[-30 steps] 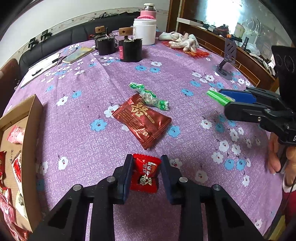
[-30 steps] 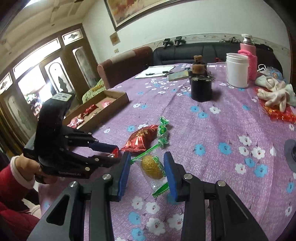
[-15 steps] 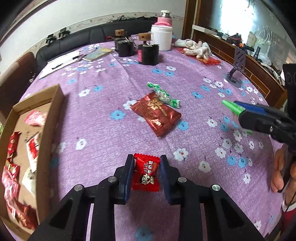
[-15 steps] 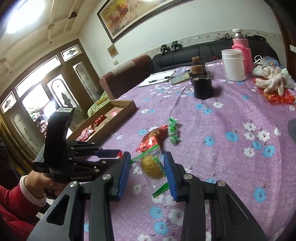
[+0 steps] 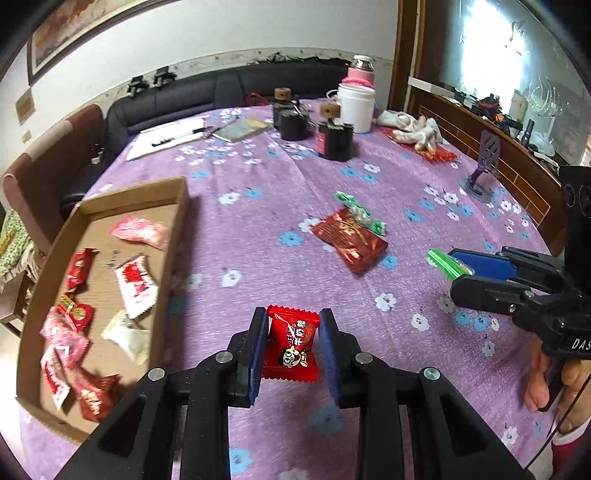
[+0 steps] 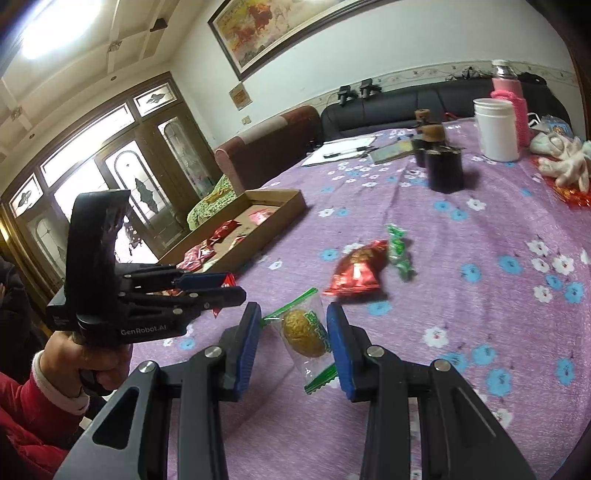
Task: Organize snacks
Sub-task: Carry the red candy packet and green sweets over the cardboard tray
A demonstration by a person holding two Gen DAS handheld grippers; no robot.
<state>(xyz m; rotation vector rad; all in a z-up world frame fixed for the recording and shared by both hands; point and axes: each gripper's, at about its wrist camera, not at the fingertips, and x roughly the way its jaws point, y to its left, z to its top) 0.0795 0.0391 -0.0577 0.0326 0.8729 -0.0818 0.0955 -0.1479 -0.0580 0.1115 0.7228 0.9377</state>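
Bare purple cloth lies open between the cardboard tray (image 5: pixel 173 236) and the red foil packet (image 5: pixel 349 236). The tray's raised wall borders that gap; 2 dark jars (image 5: pixel 334 142) stand well beyond.

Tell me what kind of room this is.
Most likely a home living or dining room: a black sofa behind a table with a purple floral cloth, a framed painting on the wall, and wooden glazed doors.
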